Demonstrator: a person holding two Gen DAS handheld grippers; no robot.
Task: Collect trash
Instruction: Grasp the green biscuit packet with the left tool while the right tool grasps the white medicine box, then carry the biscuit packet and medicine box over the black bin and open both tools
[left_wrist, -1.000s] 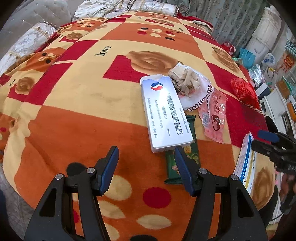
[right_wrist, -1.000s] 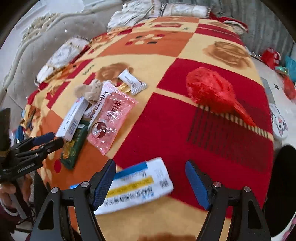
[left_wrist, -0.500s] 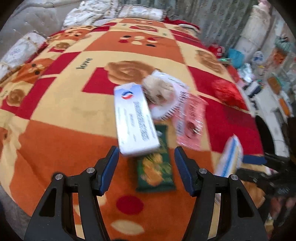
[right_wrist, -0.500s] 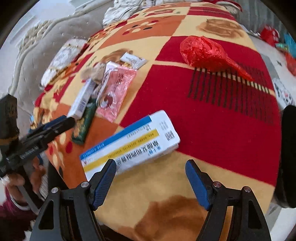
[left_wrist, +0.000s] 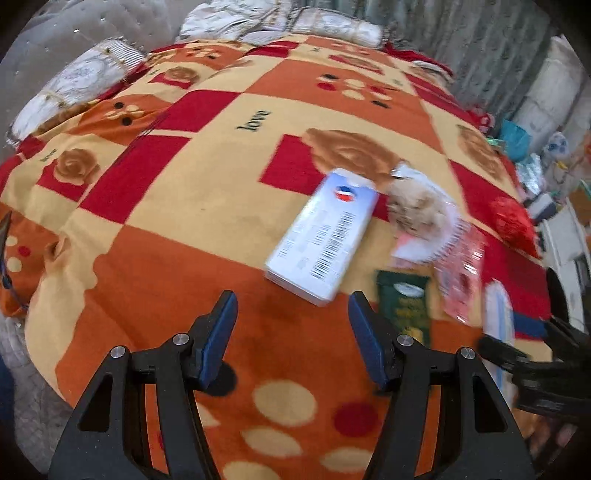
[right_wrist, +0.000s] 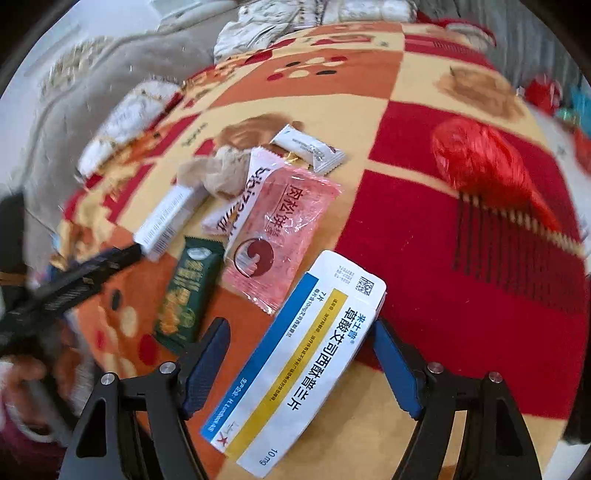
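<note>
Right hand-held gripper (right_wrist: 301, 341) straddles medicine box (right_wrist: 306, 354) (jaws apart).

Right gripper (right_wrist: 301, 345) poised over a medicine carton on a patterned blanket (right_wrist: 461, 314)

Its jaws stand apart, not pressing anything, with the blue-and-yellow striped white carton (right_wrist: 295, 369) lying flat on the blanket between the blue fingers (right_wrist: 207, 360). Just beyond the carton's far left corner lies a pink snack packet (right_wrist: 277, 236), overlapping a white wrapper with dark lettering; a green packet (right_wrist: 186, 295) sits to its left. Farther left is a narrow white box (right_wrist: 168, 221), with the left gripper (right_wrist: 74, 284), blurred, reaching toward its near end. Crumpled tissue (right_wrist: 218, 171) and a small white sachet (right_wrist: 310, 147) lie farther off. A red plastic bag (right_wrist: 480, 162) rests far right, well apart.
</note>
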